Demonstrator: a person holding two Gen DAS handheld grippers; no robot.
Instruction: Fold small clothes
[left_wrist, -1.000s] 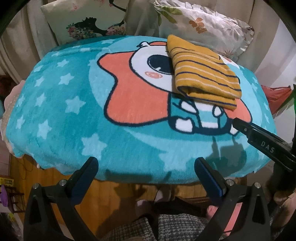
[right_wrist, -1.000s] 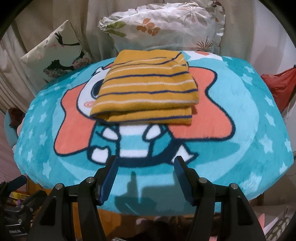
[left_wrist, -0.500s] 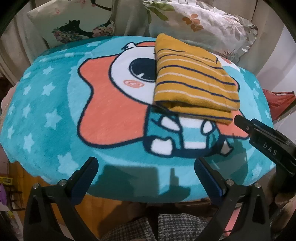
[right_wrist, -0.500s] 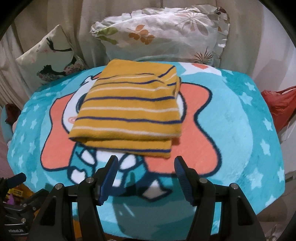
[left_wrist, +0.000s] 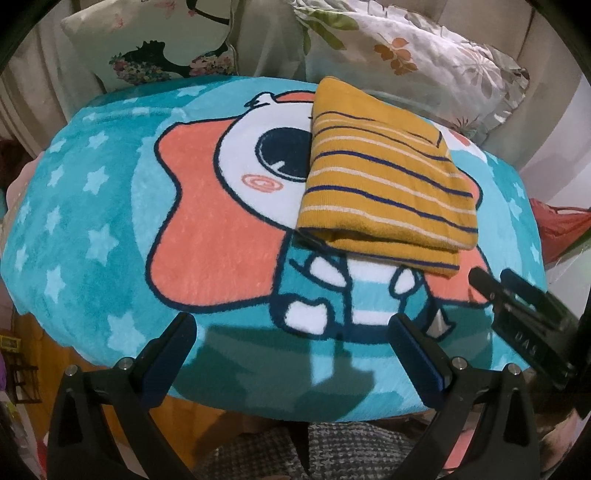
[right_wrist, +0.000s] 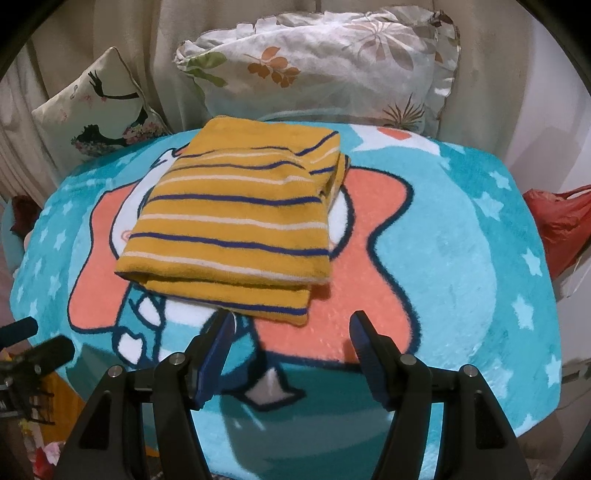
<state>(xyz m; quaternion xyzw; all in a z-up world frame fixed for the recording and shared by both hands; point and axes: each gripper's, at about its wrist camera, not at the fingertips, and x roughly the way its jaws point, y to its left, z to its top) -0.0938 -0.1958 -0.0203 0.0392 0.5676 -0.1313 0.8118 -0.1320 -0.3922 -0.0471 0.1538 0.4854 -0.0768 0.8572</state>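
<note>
Left wrist view: my left gripper (left_wrist: 288, 338) is spread, empty, short of the shirt (left_wrist: 384, 184), which lies folded on the blanket (left_wrist: 92, 221).

Right wrist view: my right gripper (right_wrist: 291, 341) is spread just before the shirt's (right_wrist: 236, 221) near edge. Folding looks done; perhaps only moving it remains.

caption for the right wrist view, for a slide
Open right tongs hover just short of the folded striped garment lying on a cartoon blanket, pillows behind.

Two cushions (right_wrist: 317, 62) against perhaps a beige curtain (right_wrist: 166, 26).
</note>
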